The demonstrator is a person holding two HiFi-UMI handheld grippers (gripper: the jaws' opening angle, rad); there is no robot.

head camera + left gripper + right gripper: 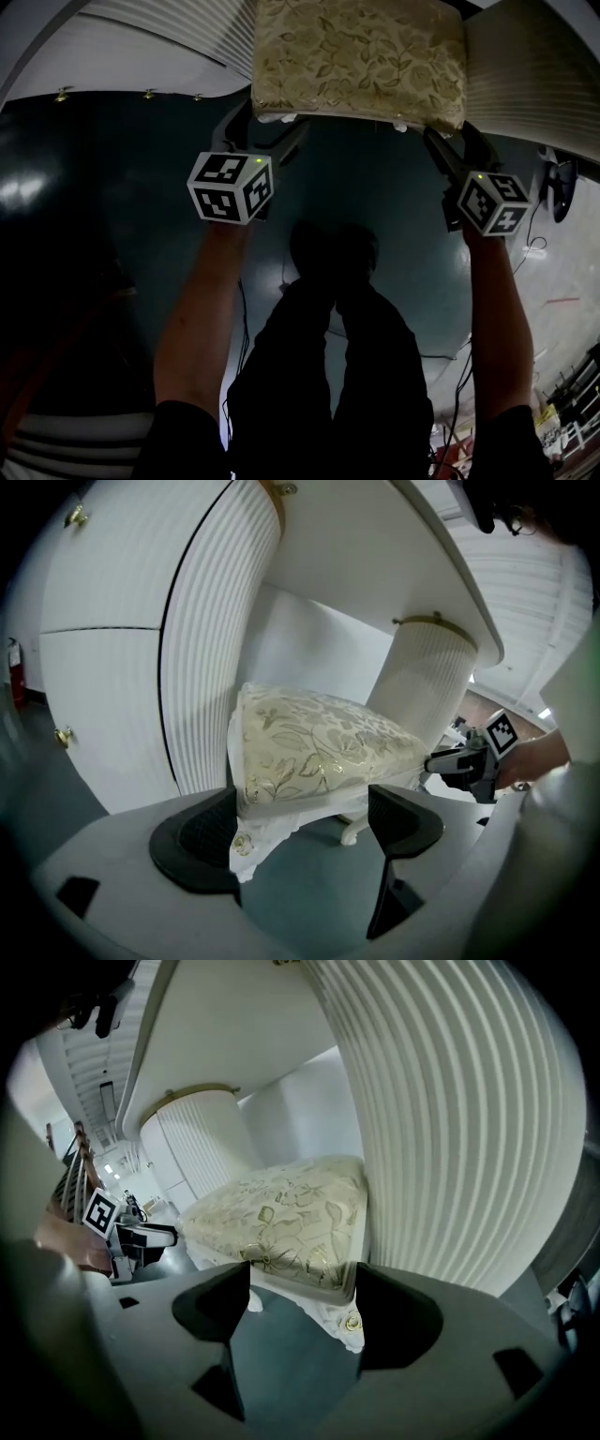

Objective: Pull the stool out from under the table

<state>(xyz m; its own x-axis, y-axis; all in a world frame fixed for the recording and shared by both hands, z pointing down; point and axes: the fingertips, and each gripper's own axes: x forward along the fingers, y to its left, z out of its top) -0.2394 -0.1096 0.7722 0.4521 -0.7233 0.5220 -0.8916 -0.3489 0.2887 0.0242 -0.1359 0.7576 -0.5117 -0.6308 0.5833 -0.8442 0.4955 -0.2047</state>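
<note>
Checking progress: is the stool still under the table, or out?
Still under: the stool sits between the table's fluted pedestals, beneath its tabletop.

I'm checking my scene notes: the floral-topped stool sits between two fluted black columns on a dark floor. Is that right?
Not quite. The columns are white, not black, as the left gripper view shows. The rest stands: the floral-topped stool sits between two fluted columns on a dark floor.
</note>
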